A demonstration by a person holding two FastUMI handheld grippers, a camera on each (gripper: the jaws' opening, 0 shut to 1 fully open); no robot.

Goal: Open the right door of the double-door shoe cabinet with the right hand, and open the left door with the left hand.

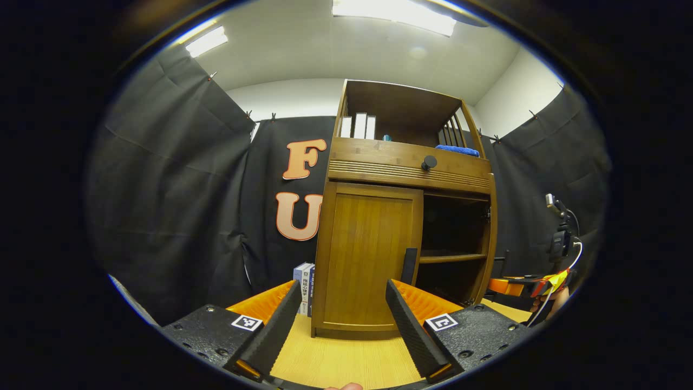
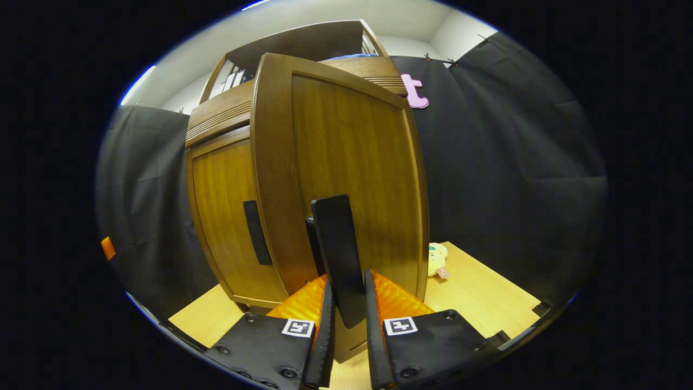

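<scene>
The wooden shoe cabinet stands on a light wood table. Its left door is closed, with a black vertical handle at its inner edge. The right compartment stands open and shows a shelf. My left gripper is open, low in front of the left door and apart from it. In the right gripper view the right door is swung out, and my right gripper is shut on its black handle. The left door's handle is seen beside it. The right gripper and its hand appear far right.
A drawer with a round black knob sits above the doors. White books and a blue cloth are on the top shelf. Books lean left of the cabinet. A small plush toy lies on the table behind the open door.
</scene>
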